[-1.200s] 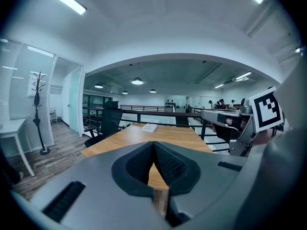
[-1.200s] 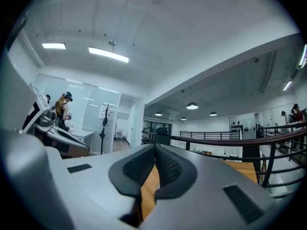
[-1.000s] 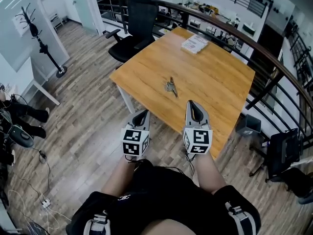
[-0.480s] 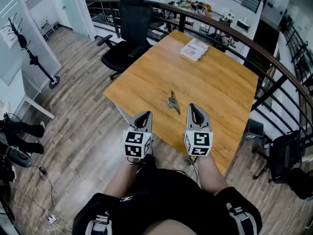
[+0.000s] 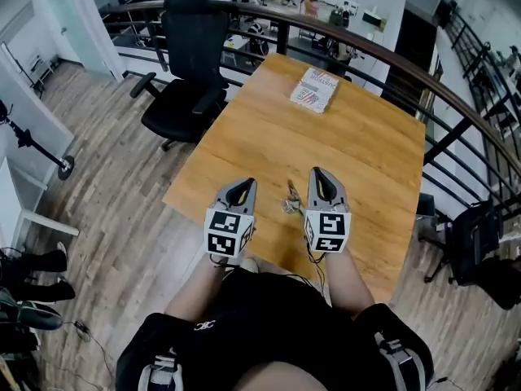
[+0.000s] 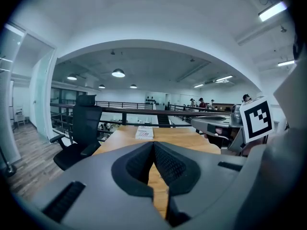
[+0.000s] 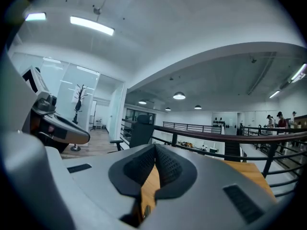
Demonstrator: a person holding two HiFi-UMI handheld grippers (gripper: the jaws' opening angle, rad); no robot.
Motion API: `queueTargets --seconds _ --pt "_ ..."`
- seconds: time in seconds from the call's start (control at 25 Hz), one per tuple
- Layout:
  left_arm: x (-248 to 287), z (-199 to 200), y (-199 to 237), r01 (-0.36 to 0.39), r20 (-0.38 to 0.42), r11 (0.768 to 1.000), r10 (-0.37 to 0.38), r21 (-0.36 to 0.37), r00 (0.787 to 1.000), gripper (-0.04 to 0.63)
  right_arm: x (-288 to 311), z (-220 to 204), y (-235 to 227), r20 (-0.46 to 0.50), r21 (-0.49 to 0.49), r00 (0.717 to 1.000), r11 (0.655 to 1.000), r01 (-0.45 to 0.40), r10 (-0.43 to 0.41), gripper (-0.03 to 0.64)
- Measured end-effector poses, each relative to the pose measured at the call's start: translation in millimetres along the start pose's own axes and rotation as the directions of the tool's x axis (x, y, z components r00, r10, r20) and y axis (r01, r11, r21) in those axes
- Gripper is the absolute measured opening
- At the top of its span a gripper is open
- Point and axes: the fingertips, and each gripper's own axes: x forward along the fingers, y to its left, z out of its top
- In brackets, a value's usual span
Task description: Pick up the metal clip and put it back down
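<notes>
A grey metal clip is being flanked by the left gripper and right gripper. Their jaws are being pressed together, empty.

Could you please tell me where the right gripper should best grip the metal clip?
Likely its thin far end, from above with jaws across it: the metal clip lies low on the table, just left of the shut right gripper.

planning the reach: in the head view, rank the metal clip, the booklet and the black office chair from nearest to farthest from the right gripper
1. metal clip: on the table, just left of the right gripper.
2. booklet: ahead, at the table's far end.
3. black office chair: on the floor, beyond the table's far left side.
</notes>
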Motion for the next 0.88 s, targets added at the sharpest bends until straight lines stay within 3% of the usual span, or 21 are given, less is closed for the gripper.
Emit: queueTargets --seconds 0.2,0.4,0.64,0.88 --pt "23.7 6.6 12.7 0.03 -0.009 1.0 -0.03 -0.007 0.999 0.012 19.0 -5.2 -8.1 -0.036 -0.005 0.999 0.999 0.033 -0.034 0.016" --pt "34.8 3.7 8.0 0.02 -0.023 1.0 -0.021 -0.023 1.0 0.012 25.9 -17.1 -17.3 -0.07 -0.061 0.997 0.998 0.023 -0.028 0.017" --pt "37.3 3.2 9.1 -0.019 -0.023 0.999 0.018 -0.031 1.0 0.012 34.9 -35.0 -16.9 -0.083 -0.062 0.997 0.998 -0.006 0.001 0.018" --pt "33.7 -6.9 13.3 -0.066 -0.036 0.997 0.064 -0.047 0.997 0.012 47.5 -72.7 2.8 -0.175 -0.066 0.979 0.991 -0.118 0.105 0.144"
